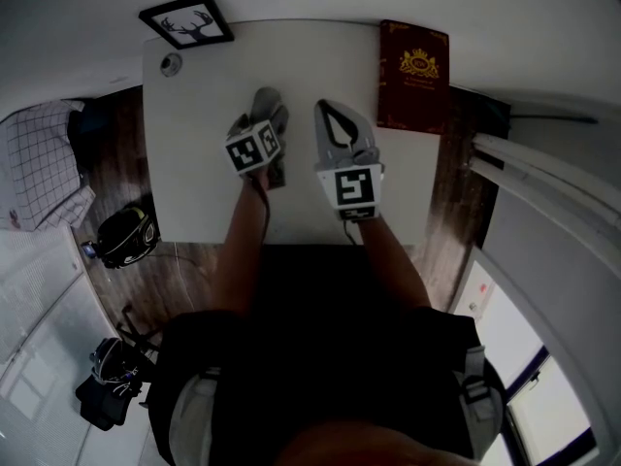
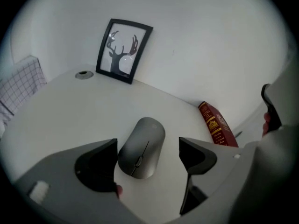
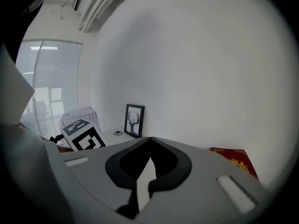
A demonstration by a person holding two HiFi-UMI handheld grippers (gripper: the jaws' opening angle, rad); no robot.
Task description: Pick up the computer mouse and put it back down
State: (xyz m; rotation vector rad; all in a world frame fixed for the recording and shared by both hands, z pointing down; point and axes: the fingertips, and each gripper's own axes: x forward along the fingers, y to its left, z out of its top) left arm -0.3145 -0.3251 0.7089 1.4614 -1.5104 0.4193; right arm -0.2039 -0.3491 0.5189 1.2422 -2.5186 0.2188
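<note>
Computer mouse (image 2: 141, 147): flat on the desk (image 2: 60, 106), lower centre of frame.
Left tongs (image 2: 147, 154): wide, straddling it, not gripping.
Right tongs (image 3: 148, 164): closed, empty.
Progress: ungripped; lift either pending or finished, unclear.

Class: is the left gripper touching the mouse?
Cannot tell. Left gripper view: one jaw of the left gripper clears the mouse; the other's edge meets its outline.

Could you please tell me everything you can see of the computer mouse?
The mouse is slim, oval and matte grey, plastic by its look, with a thin seam along its middle and a small scroll wheel toward the near end. No cord shows. It lies flat on the white table between the open jaws of the left gripper: one jaw stands clear, the other sits close at its edge, touch unclear.
</note>
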